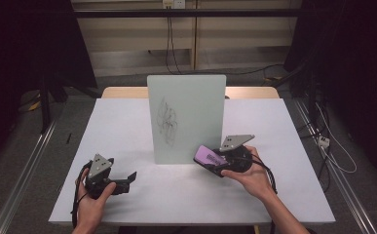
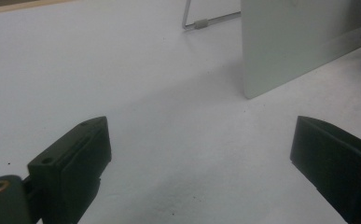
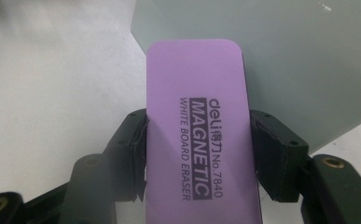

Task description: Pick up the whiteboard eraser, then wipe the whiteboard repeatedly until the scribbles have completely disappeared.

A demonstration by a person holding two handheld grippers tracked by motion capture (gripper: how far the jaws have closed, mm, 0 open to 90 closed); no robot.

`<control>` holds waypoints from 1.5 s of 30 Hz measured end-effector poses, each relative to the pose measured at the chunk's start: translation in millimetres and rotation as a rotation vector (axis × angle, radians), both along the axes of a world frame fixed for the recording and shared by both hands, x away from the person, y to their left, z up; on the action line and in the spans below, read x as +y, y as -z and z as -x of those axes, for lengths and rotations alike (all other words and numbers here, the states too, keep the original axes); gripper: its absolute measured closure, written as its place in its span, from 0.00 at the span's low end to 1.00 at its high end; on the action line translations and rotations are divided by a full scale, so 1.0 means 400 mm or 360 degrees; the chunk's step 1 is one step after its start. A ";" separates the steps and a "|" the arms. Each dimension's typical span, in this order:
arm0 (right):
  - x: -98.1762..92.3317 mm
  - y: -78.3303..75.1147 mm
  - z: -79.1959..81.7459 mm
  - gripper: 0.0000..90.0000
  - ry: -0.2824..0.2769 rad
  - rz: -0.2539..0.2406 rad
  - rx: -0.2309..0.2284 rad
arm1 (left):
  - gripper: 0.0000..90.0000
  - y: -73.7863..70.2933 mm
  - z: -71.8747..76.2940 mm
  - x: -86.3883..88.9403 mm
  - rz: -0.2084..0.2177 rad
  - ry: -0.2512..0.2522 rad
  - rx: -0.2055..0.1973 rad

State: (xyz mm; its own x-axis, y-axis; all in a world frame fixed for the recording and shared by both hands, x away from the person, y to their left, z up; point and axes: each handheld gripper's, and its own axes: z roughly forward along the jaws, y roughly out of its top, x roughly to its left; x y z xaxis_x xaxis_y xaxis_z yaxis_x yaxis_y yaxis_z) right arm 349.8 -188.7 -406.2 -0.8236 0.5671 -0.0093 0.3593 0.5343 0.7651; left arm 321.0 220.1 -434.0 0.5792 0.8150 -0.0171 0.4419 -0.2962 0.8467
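I stand at a white worktop [image 1: 127, 126] with a gripper in each hand. In the middle of it a small whiteboard [image 1: 186, 117] stands upright, propped from behind by a wire stand [image 2: 201, 22]. A dark scribble [image 1: 167, 123] of marker lines covers the middle of the whiteboard's face.

My right gripper [image 1: 214, 161] is clamped on a purple eraser [image 3: 199, 135], its jaws pressing on the eraser's two long edges. The printed label reads "MAGNETIC WHITE BOARD ERASER". In the high view, the eraser [image 1: 209, 157] sits low at the right corner of the whiteboard, very close to its face; I cannot tell whether it touches yet. In the right gripper view, the eraser's far end points at the pale board surface just ahead.

My left gripper [image 1: 129, 178] rests low near the left front of the worktop, well apart from the whiteboard. Its jaws stand wide apart with nothing between them, just bare worktop.

As I judge it, the work is wiping the whiteboard clean. The eraser is already picked up and brought to the board, so that part is done. The scribble looks whole and unsmeared, so the wiping itself is all still to do: the eraser has to go up and left onto the marks and rub across them.
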 end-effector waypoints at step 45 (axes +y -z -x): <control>0.186 -0.216 -0.083 0.46 -0.0042 -0.0057 -0.0463 | 0.06 0.000 -0.008 -0.001 0.0021 0.0020 0.0010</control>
